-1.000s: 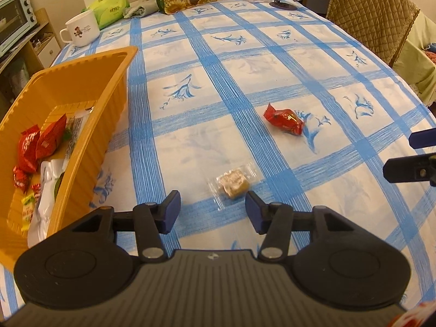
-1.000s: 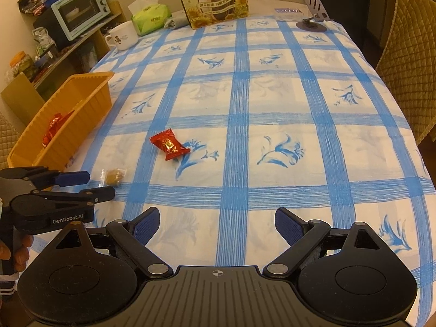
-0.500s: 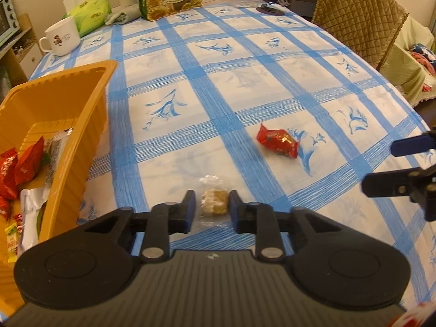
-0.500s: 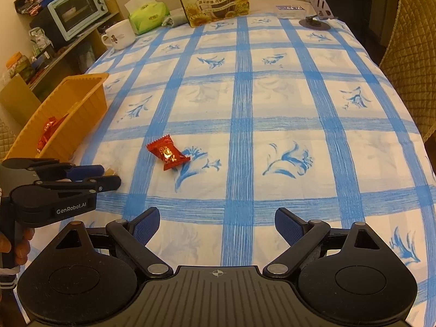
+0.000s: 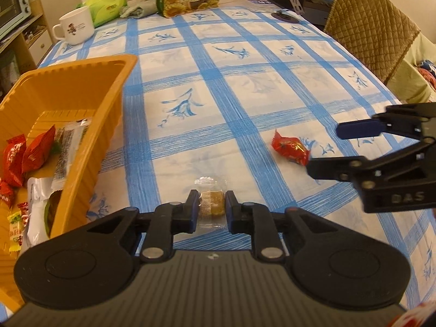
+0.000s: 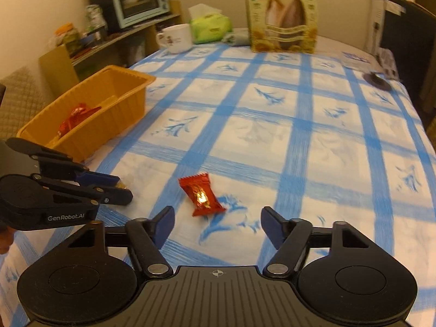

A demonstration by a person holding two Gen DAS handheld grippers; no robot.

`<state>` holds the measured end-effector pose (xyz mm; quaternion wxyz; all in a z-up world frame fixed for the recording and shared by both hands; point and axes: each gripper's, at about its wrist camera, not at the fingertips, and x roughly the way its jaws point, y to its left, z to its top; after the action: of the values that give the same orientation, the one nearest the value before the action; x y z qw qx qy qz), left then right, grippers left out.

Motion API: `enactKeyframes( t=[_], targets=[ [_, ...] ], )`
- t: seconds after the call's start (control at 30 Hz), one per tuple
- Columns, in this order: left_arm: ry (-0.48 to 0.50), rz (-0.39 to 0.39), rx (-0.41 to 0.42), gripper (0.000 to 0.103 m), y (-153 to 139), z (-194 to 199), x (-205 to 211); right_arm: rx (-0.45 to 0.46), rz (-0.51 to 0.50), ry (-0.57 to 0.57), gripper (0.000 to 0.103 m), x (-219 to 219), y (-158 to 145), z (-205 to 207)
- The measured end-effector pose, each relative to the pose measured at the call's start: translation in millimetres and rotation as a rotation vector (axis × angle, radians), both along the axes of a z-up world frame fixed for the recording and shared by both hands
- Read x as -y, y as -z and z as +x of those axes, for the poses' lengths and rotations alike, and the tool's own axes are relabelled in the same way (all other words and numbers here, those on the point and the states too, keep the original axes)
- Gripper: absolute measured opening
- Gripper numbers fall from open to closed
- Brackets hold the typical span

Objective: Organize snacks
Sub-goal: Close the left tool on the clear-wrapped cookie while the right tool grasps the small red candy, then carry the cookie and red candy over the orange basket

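Observation:
A brown snack in a clear wrapper lies on the blue-checked tablecloth, and my left gripper is shut on it. The right wrist view shows that left gripper low at the left, with a bit of the snack between its tips. A red candy lies just ahead of my right gripper. Its near end sits between the fingertips, slightly left of centre, and the closing jaws do not touch it. In the left wrist view the right gripper stands beside the red candy. An orange basket holds several wrapped snacks.
The orange basket stands at the table's left edge. At the far end are a white mug, a green tissue pack and a tall sunflower-seed bag. A quilted chair stands on the right, and a toaster oven sits on a shelf.
My left jaws closed onto the brown snack. The right gripper moved in towards the red candy, rolled, and its jaws narrowed.

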<state>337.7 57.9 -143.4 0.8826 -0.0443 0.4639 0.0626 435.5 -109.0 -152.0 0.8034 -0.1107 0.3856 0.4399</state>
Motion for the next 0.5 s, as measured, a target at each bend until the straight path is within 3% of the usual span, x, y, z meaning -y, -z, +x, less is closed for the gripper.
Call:
enactKeyframes(
  t=[0.2,0.33,0.47,0.5],
  targets=[
    [-0.026,-0.006,0.006,0.018,-4.5,-5.6,-4.5,0.009,-0.04,-0.065,0.047,-24.1,11.8,10.3],
    [-0.039,-0.005,0.01,0.018,-7.2,-8.4,-6.1,0.016,-0.057,-0.087,0.041,-32.8,15.3,12.7],
    [-0.045,-0.004,0.013,0.018,-9.7,-10.1,-5.5,0.012,-0.066,-0.103,0.024,-37.4,15.8,12.5],
    [-0.046,-0.004,0.015,0.018,-10.5,-10.5,-5.2,0.012,-0.066,-0.103,0.024,-37.6,15.5,12.2]
  ],
)
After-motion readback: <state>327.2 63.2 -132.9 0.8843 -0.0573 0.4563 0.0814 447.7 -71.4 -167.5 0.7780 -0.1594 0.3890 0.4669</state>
